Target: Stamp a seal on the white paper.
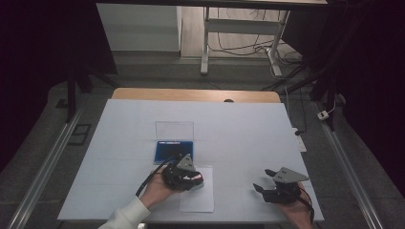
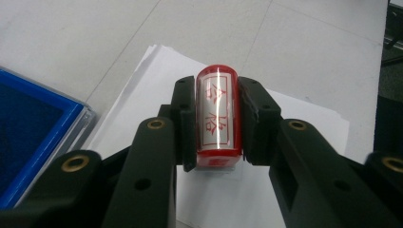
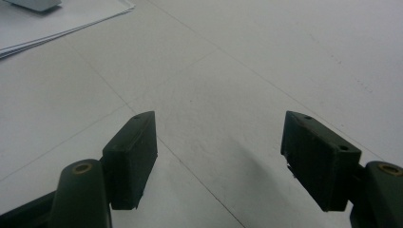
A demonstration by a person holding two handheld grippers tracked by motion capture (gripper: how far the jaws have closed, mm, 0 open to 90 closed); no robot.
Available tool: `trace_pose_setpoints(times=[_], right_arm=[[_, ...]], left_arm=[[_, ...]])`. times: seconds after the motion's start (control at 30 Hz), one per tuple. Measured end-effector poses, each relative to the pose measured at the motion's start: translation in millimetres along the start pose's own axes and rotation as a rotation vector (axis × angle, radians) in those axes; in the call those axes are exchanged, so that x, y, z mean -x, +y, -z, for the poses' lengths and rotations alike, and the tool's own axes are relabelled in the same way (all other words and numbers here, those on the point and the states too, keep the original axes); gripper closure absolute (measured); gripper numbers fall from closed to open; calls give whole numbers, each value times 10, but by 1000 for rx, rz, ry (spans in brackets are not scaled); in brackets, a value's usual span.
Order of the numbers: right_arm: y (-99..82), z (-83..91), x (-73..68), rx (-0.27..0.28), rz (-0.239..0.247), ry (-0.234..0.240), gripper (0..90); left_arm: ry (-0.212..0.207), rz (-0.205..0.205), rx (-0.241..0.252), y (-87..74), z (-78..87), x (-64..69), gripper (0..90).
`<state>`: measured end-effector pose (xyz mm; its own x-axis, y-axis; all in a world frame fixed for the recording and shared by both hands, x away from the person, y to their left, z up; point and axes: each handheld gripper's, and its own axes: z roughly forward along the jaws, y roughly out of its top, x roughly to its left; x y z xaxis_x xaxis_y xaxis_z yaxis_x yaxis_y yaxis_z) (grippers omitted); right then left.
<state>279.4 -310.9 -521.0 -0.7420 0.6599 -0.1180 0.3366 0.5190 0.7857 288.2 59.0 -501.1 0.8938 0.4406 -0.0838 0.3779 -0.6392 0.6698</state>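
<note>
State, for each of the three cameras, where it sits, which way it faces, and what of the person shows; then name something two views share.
High view: above the person's side, facing forward and down on the table; both forearms, left claw, right claw.
Left gripper view: on the left claw, looking along jaws clamping a red stamp above paper sheets.
Right gripper view: on the right claw, jaws apart over bare table.
Shared: the sheets and the blue tray appear in the high and left gripper views.
</note>
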Motion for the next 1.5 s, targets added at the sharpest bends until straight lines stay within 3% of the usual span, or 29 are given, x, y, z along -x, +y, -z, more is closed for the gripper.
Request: trace_pose_setpoints(times=[0.63,0.9,1.5], right_arm=[[-2,-7,-1,-4,4,-4,275],[-2,-14,-5,-6,14,-3,275],[4,-23,-16,-10,14,-2,276]], left_arm=[[-2,-10,-12,-13,-30,2,698],[20,-41,-38,11,-35,41,700],[30,-33,-73,25,-72,56,705]])
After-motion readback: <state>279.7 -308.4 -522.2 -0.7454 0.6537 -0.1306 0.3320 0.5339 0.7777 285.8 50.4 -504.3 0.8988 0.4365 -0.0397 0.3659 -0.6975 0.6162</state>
